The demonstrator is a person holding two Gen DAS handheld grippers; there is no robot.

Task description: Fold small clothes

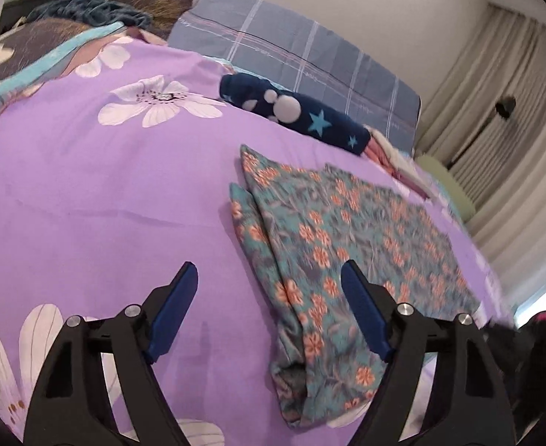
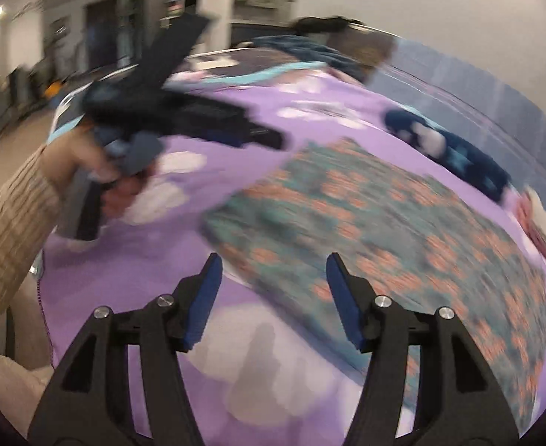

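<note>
A teal garment with orange flowers (image 1: 347, 241) lies folded flat on the purple flowered bedsheet (image 1: 87, 186). My left gripper (image 1: 269, 265) hovers open over the garment's left edge, one finger above the cloth and the other above bare sheet, and holds nothing. The right wrist view is blurred. There the same garment (image 2: 403, 241) spreads to the right, and my right gripper (image 2: 273, 256) stands open and empty above its near-left corner. A hand in a beige knit sleeve (image 2: 9, 223) holds the left gripper's handle at upper left.
A navy rolled piece with stars and white dots (image 1: 302, 115) (image 2: 458, 152) lies beyond the garment. Pinkish clothes (image 1: 391, 156) sit beside it at the bed's far side. Grey-blue plaid bedding (image 1: 291, 44) and a dark quilt (image 1: 49, 41) lie at the back. Curtains (image 1: 503, 111) hang on the right.
</note>
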